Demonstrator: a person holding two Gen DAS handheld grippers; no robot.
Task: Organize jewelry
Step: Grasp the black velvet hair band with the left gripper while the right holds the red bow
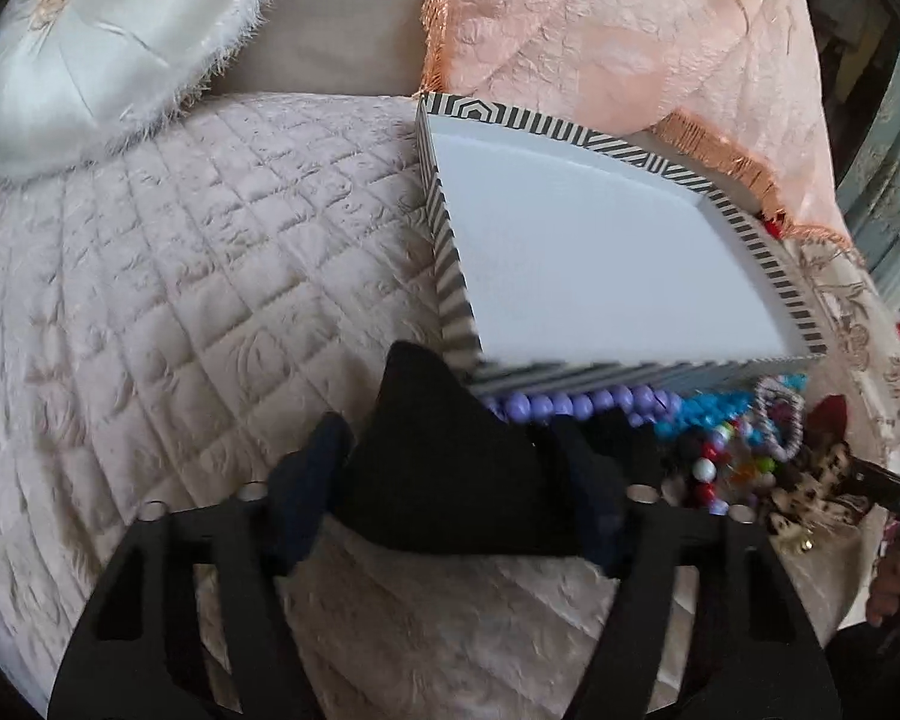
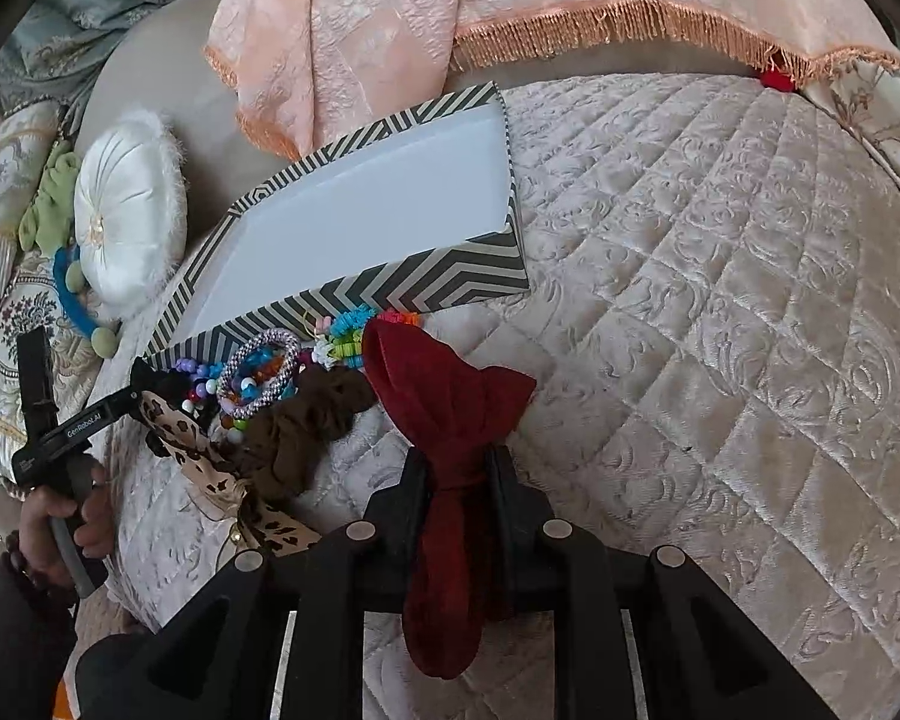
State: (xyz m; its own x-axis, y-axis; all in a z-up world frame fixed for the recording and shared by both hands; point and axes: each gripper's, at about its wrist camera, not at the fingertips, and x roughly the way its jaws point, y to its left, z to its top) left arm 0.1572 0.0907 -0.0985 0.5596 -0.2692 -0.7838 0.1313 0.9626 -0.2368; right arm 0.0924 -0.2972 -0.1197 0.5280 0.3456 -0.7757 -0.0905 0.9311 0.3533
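Left claw, lower centre of the left wrist view: clamped on a black scrunchie, held just beside the near left corner of the striped box.

Right claw, lower centre of the right wrist view: clamped on a dark red scrunchie, which bunches above the fingers and hangs below them.

The box lies open on the quilted bed cover, its white interior showing. The jewelry pile rests against the box's near wall: purple beads, blue and multicoloured bracelets, a brown scrunchie and a leopard-print scrunchie. A round white cushion occupies the upper left of the left wrist view.
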